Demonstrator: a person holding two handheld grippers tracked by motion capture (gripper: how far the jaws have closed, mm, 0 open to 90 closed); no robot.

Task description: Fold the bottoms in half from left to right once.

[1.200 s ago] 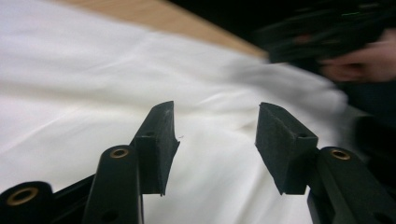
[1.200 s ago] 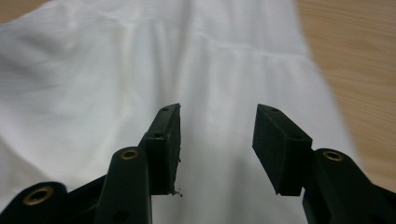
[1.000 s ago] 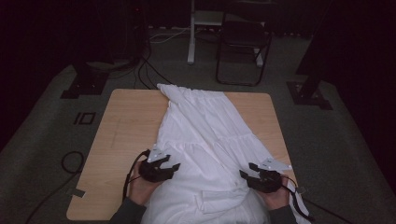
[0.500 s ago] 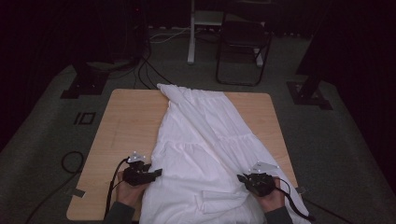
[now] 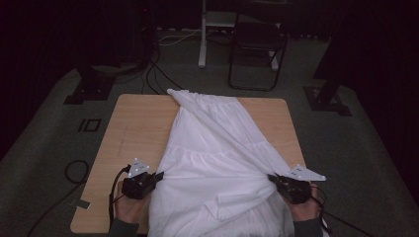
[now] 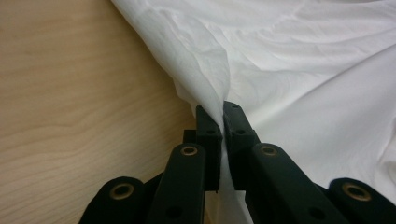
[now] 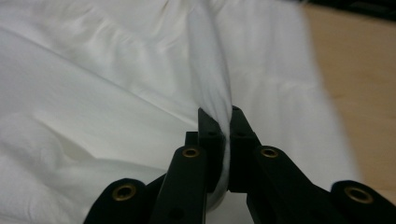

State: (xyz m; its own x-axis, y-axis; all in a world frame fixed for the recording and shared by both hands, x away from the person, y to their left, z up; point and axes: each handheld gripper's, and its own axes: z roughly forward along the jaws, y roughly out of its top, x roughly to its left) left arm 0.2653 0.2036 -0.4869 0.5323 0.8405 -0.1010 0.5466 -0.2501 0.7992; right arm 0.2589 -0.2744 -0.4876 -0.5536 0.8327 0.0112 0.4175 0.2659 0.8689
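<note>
— Where does the white cloth (image 5: 217, 158) lie?

— It lies on the wooden table (image 5: 133, 133), spread from the far edge down to the near edge, where it hangs over toward the person. Its far end is narrow and reaches the far edge, a little left of the middle. The left part of the table is bare wood.

— What does the left gripper (image 5: 157, 176) do?

— It is near the near left corner of the table, and its jaws are closed on the left edge of the cloth. In the left gripper view, a fold of the cloth (image 6: 280, 70) stands pinched between the two black jaws.

— And the right gripper (image 5: 272, 179)?

— It is at the near right corner. Its jaws clamp a fold on the right edge of the cloth (image 7: 116, 79), as the right gripper view shows. Between both grippers the cloth looks pulled, with a crease line from one side to the other.
</note>
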